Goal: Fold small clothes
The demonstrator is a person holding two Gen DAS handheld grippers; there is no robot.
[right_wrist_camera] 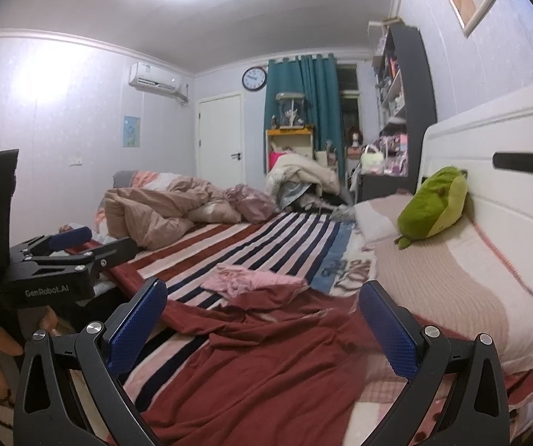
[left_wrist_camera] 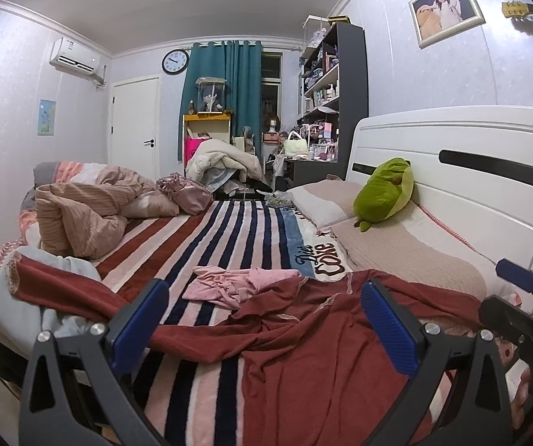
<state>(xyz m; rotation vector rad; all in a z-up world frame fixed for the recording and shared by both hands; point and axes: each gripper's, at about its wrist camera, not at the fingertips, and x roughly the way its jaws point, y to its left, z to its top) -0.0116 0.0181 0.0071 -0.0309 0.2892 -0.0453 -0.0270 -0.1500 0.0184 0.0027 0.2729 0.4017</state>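
Observation:
A dark red garment (left_wrist_camera: 303, 338) lies crumpled across the near part of the striped bed; it also shows in the right wrist view (right_wrist_camera: 266, 364). A small pink garment (left_wrist_camera: 236, 284) lies bunched just beyond it, also seen from the right wrist (right_wrist_camera: 251, 278). My left gripper (left_wrist_camera: 266, 319) is open and empty above the red garment. My right gripper (right_wrist_camera: 262, 323) is open and empty over the same cloth. The right gripper shows at the right edge of the left wrist view (left_wrist_camera: 526, 297); the left gripper shows at the left of the right wrist view (right_wrist_camera: 62, 252).
A striped blanket (left_wrist_camera: 229, 230) covers the bed. A rumpled beige duvet (left_wrist_camera: 88, 208) lies far left. Pillows (left_wrist_camera: 396, 245) and a green plush toy (left_wrist_camera: 385, 193) sit by the white headboard (left_wrist_camera: 470, 156). A pale blue cloth (left_wrist_camera: 17, 297) lies near left.

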